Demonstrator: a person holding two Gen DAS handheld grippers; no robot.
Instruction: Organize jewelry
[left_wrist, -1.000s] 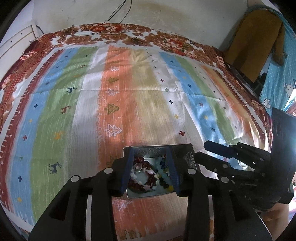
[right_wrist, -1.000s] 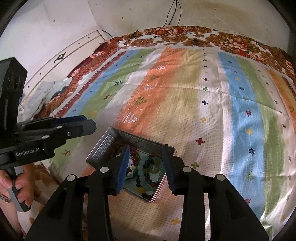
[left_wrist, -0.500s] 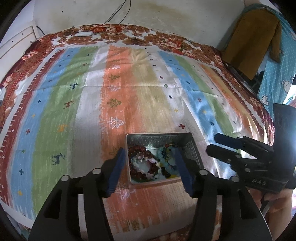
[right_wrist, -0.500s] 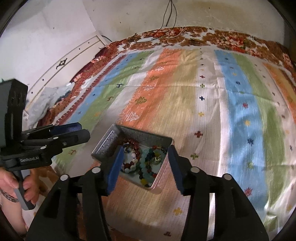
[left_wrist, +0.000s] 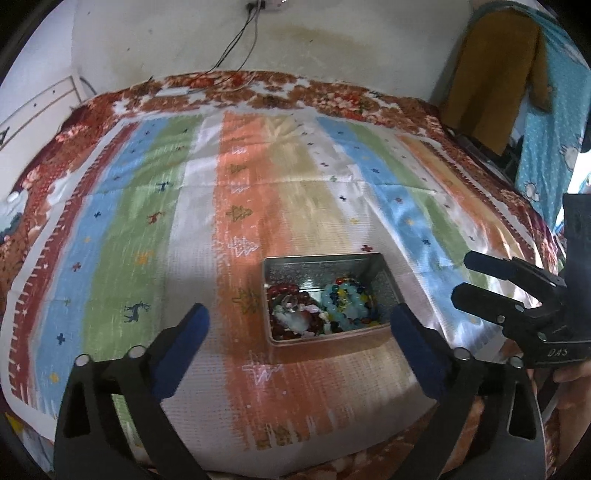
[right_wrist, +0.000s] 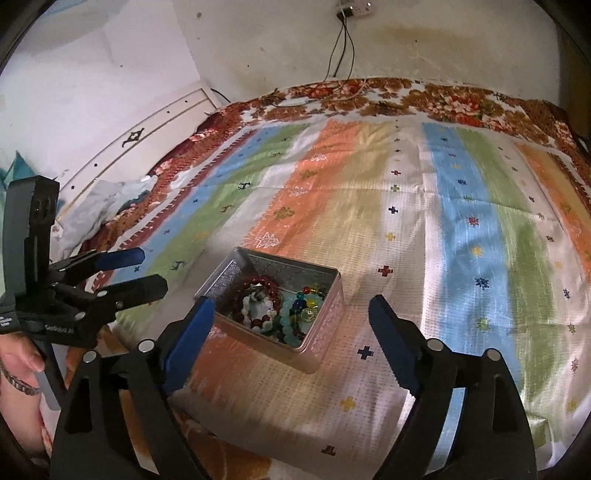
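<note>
An open metal tin (left_wrist: 388, 280) (right_wrist: 325, 317) sits on the striped bedspread near its front edge. It holds several bead bracelets: dark red beads (left_wrist: 284, 290) (right_wrist: 255, 282) on one side, pale blue and coloured beads (left_wrist: 347, 299) (right_wrist: 306, 299) on the other. My left gripper (left_wrist: 299, 328) is open and empty, raised just in front of the tin; it also shows at the left of the right wrist view (right_wrist: 140, 269). My right gripper (right_wrist: 291, 321) is open and empty above the tin's near side; it also shows at the right of the left wrist view (left_wrist: 469, 277).
The striped bedspread (left_wrist: 236, 184) (right_wrist: 461, 221) covers a bed with a floral border. A white wall with a cable (right_wrist: 343, 48) stands behind. A white headboard (right_wrist: 140, 136) lies to the left, and hanging clothes (left_wrist: 491, 74) to the right.
Both grippers have opened wide and pulled back and up from the tin. The tin now sits farther from both cameras, with its contents in full view.
</note>
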